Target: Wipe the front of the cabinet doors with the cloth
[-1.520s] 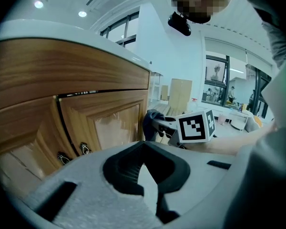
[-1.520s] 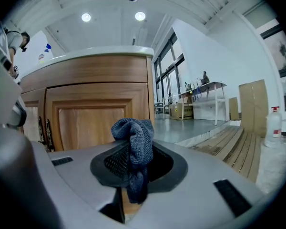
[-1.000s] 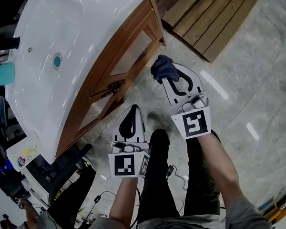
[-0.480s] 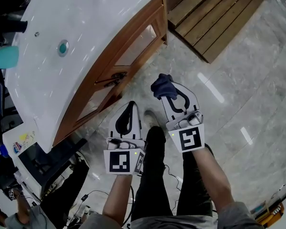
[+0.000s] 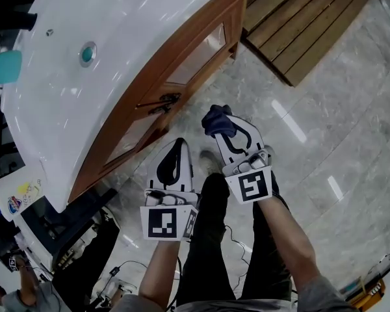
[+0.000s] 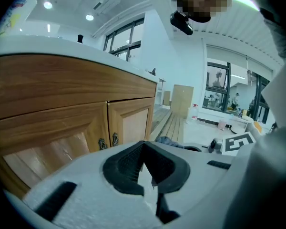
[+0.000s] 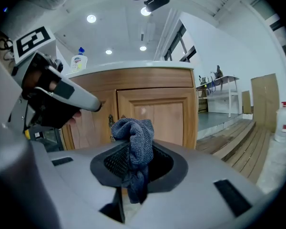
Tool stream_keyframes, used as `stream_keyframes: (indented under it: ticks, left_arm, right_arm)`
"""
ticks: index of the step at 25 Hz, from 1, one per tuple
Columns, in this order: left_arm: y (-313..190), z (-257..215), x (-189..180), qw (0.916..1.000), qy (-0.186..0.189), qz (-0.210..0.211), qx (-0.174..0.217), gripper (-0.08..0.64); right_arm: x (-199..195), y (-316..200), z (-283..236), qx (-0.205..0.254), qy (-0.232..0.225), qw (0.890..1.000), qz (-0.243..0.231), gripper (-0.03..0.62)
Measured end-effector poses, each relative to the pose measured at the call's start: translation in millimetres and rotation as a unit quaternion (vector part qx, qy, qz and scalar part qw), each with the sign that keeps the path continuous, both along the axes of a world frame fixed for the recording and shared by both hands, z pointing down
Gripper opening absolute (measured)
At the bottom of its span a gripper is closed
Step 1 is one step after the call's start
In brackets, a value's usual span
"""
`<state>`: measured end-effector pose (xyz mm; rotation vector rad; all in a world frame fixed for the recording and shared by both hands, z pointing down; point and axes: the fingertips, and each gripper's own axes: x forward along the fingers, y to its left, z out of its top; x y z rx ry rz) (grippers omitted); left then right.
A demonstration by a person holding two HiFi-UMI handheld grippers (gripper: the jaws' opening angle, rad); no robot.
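Note:
The wooden cabinet doors (image 5: 182,77) stand under a white sink (image 5: 84,57), with dark metal handles (image 5: 162,103) where they meet. A dark blue cloth (image 5: 213,117) is bunched in my right gripper (image 5: 220,127), which is shut on it a short way off the doors. In the right gripper view the cloth (image 7: 132,130) sticks up from the right gripper (image 7: 133,151) in front of a door panel (image 7: 155,116). My left gripper (image 5: 179,145) hangs lower left, shut with nothing in it. The left gripper (image 6: 143,146) faces the doors (image 6: 131,125) from floor level.
A slatted wooden platform (image 5: 299,25) lies on the marble floor (image 5: 325,129) beyond the cabinet's right end. Dark equipment and cables (image 5: 58,233) sit at lower left. The person's legs (image 5: 214,239) are below the grippers. A bottle (image 7: 79,58) stands on the counter.
My right gripper with the cloth has drawn back from the doors and down toward the left gripper. The head view has shifted, so the sink and cabinet sit further right.

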<state>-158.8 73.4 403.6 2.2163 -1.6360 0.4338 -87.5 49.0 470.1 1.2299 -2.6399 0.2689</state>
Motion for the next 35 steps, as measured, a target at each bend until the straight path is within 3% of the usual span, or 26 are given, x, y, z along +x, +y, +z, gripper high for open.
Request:
stream_keyframes:
  ticks: [5,16,24,35]
  left_arm:
    - [5.1,17.1,-12.0,0.9998,0.011,-0.001,-0.015,0.006]
    - [6.8,56.5,-42.0,0.9996,-0.004,0.028,0.006,0.006]
    - [-2.0,68.2,-47.2,0.9988,-0.004,0.050,0.003,0.006]
    - [-3.4,67.4,-39.4,0.9979,0.006,0.064,-0.011,0.006]
  right_arm:
    - [-28.6,-6.3,31.1,0.007,0.002,1.000,-0.011,0.077]
    - [-74.4,-32.8,85.0,0.035,0.018,0.999,-0.029,0.077]
    - [-95.5,-47.6,96.3,0.055,0.023,0.997,-0.040,0.077]
    - [-93.0,-63.0,99.2,0.038,0.025,0.999,0.000,0.077]
